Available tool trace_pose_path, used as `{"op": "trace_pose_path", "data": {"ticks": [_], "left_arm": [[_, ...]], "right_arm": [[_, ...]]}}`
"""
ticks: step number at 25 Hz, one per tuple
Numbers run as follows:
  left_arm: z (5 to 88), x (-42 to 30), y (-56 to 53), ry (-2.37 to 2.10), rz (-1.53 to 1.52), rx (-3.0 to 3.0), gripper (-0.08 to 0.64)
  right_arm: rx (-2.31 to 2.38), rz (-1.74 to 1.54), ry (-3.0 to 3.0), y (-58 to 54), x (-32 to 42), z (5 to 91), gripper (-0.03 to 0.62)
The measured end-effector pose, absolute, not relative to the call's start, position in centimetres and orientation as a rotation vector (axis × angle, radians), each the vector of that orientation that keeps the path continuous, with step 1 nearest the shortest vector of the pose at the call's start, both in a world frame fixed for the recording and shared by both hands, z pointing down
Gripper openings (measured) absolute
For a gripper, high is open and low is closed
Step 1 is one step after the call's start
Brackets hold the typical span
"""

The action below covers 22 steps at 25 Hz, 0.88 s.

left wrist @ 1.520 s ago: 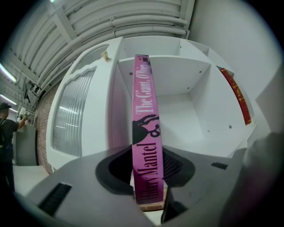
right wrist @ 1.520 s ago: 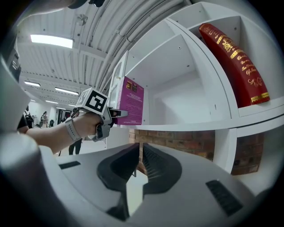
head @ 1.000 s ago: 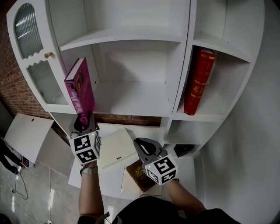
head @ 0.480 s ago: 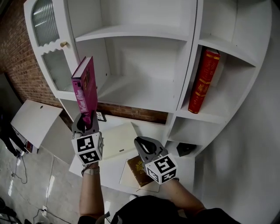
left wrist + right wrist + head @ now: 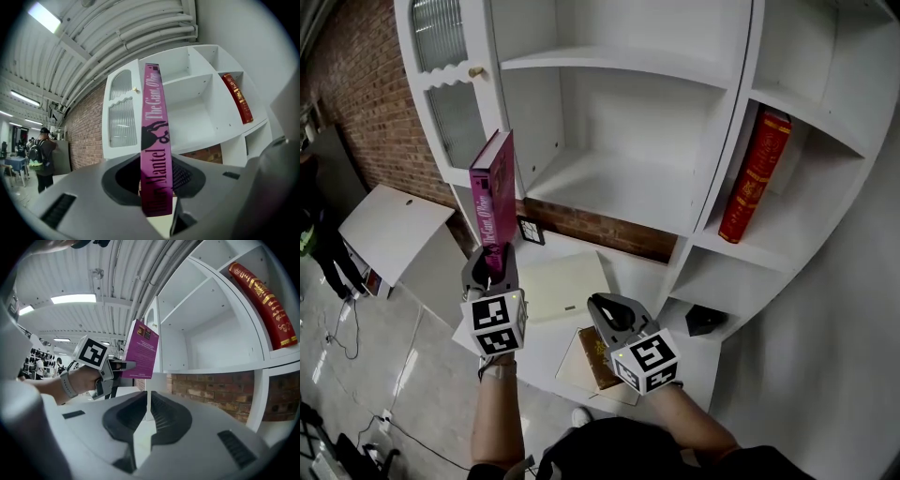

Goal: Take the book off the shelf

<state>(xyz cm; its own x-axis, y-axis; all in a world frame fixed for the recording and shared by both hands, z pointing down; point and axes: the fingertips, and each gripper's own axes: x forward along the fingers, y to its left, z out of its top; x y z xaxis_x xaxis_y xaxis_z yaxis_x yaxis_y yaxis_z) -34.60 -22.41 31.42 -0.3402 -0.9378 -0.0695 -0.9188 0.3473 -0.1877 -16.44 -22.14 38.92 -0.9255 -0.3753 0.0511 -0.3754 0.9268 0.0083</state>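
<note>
A magenta book (image 5: pixel 492 202) stands upright in the air, clear of the white shelf unit (image 5: pixel 619 192), in front of its left door. My left gripper (image 5: pixel 490 272) is shut on the book's lower end; in the left gripper view the spine (image 5: pixel 153 140) runs up from between the pads. The right gripper view shows the same book (image 5: pixel 140 350) held out to the left. My right gripper (image 5: pixel 600 305) hovers low over the desk, shut with nothing in it. A red book (image 5: pixel 755 178) leans in the right compartment.
On the white desk (image 5: pixel 539 352) below the shelves lie a cream pad (image 5: pixel 553 286) and a brown book (image 5: pixel 592 361). A small black object (image 5: pixel 703 321) sits in the lower right nook. A brick wall (image 5: pixel 366 94) and a white table (image 5: pixel 394 230) are at the left, with a person (image 5: pixel 319 244) beyond.
The left gripper has drawn the magenta book back and leftward from the shelf's middle compartment, and the view has swung left. The right gripper has stayed over the desk.
</note>
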Motion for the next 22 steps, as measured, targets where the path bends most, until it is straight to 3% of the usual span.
{"op": "trace_pose_path", "data": {"ticks": [22], "left_arm": [[37.8,-36.2,-11.3,2.63,-0.196,-1.58,0.14]], "right_arm": [[0.288,-0.015,-3.016,-16.1,-20.0,40.7,0.028]]}}
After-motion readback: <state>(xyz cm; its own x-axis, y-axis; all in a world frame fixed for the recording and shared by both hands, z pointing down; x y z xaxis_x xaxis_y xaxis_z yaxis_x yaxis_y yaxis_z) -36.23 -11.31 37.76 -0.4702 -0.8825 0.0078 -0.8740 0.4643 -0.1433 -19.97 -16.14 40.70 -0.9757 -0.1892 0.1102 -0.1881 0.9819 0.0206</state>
